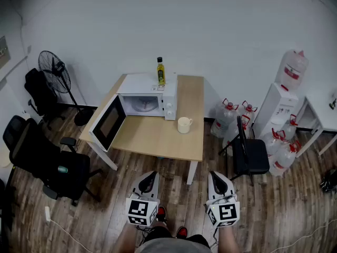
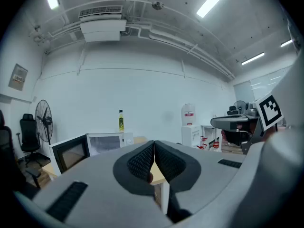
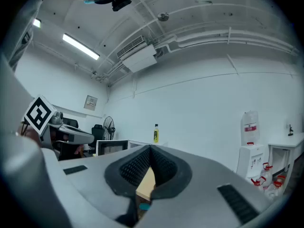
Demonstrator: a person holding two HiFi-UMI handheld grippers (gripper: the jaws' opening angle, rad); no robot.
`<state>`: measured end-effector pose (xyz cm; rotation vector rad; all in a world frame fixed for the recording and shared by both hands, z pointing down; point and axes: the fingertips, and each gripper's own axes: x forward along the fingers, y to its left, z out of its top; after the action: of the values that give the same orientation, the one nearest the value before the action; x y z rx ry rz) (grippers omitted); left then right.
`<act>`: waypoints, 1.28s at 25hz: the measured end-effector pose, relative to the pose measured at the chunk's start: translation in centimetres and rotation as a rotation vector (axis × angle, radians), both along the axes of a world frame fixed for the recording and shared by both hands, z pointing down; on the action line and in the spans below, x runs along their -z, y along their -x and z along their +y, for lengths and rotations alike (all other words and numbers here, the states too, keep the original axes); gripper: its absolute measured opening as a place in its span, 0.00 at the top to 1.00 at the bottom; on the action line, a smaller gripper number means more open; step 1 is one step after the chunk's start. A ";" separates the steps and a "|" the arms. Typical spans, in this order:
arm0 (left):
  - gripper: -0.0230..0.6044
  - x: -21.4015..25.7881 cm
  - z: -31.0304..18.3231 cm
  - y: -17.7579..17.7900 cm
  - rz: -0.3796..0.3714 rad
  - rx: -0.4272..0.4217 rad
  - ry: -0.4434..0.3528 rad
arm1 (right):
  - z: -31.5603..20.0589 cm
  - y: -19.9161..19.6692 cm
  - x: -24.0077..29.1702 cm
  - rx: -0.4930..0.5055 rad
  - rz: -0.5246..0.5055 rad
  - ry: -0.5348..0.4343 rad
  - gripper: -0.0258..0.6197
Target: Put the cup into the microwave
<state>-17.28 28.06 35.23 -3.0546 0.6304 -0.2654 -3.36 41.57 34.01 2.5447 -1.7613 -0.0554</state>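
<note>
A cream cup (image 1: 184,124) stands on the wooden table (image 1: 158,138), just right of the white microwave (image 1: 147,98). The microwave's door (image 1: 108,123) hangs wide open to the left. Both grippers are held low in front of the table, well short of it. My left gripper (image 1: 148,183) is shut with nothing in it, its pads meeting at the tips (image 2: 154,152). My right gripper (image 1: 217,182) is shut too, holding nothing (image 3: 150,156). In the left gripper view the microwave (image 2: 102,144) shows at the left; the cup is hidden behind the jaws.
A green bottle (image 1: 160,71) stands on top of the microwave. Black office chairs (image 1: 50,165) and a fan (image 1: 55,67) are at the left. A black chair (image 1: 247,152), water jugs (image 1: 229,115) and a water dispenser (image 1: 281,96) stand to the right of the table.
</note>
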 end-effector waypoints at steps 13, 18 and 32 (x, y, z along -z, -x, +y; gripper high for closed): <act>0.92 -0.4 -0.4 -2.3 -0.005 0.003 -0.004 | -0.3 -2.2 -0.2 -0.006 -0.021 -0.016 0.94; 0.92 -0.8 -2.8 -4.5 -0.016 0.000 -0.003 | -2.8 -4.5 -1.0 -0.005 -0.029 -0.007 0.94; 0.92 -5.6 -17.1 -15.1 -0.084 -0.056 0.069 | -17.7 -13.7 -6.2 -0.025 -0.077 0.062 0.94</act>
<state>-2.16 10.95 40.80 -3.1009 0.5418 -0.4206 10.30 23.88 40.24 2.5571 -1.7274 0.0984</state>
